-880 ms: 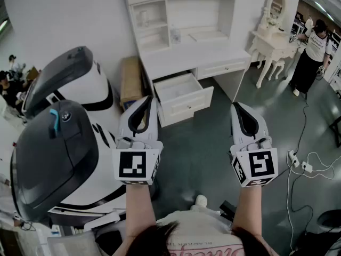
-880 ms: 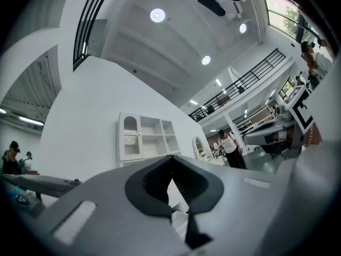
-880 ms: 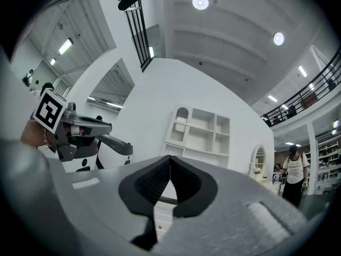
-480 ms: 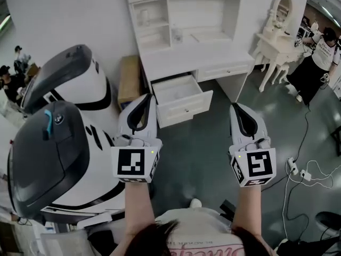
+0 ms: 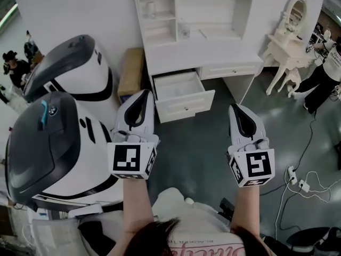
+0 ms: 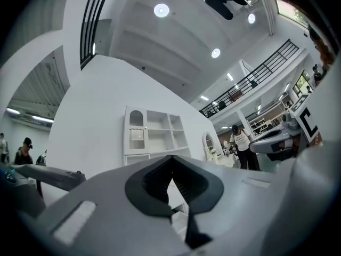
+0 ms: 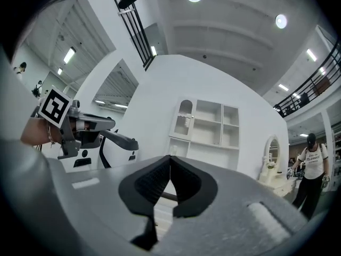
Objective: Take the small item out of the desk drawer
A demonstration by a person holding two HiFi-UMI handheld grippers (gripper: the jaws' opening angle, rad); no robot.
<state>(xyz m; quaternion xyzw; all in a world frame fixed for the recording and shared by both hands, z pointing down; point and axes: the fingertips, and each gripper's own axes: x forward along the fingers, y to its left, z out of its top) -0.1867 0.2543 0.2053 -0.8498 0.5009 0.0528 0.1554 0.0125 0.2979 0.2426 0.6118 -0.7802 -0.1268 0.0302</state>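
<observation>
The white desk (image 5: 202, 57) with a shelf unit on top stands against the far wall. Its left drawer (image 5: 184, 95) is pulled open; the inside looks pale and I can make out no small item in it. My left gripper (image 5: 144, 94) is held in the air short of the drawer's near left corner, shut and empty. My right gripper (image 5: 235, 109) hangs level with it further right over the dark floor, also shut on nothing. In the left gripper view the left gripper (image 6: 171, 159) points at the desk's shelf unit (image 6: 152, 137); the right gripper (image 7: 169, 159) does the same in its own view.
Two big white and black rounded machines (image 5: 53, 143) fill the left side. A brown cardboard box (image 5: 132, 73) leans beside the desk. A white dressing table with an oval mirror (image 5: 290, 36) stands at the right, a person (image 5: 330, 63) beyond it. Cables and a power strip (image 5: 297, 181) lie on the floor.
The head view has swung, so the desk and drawer sit further right and the person at the right is nearer the edge. Both grippers stay shut, side by side.
</observation>
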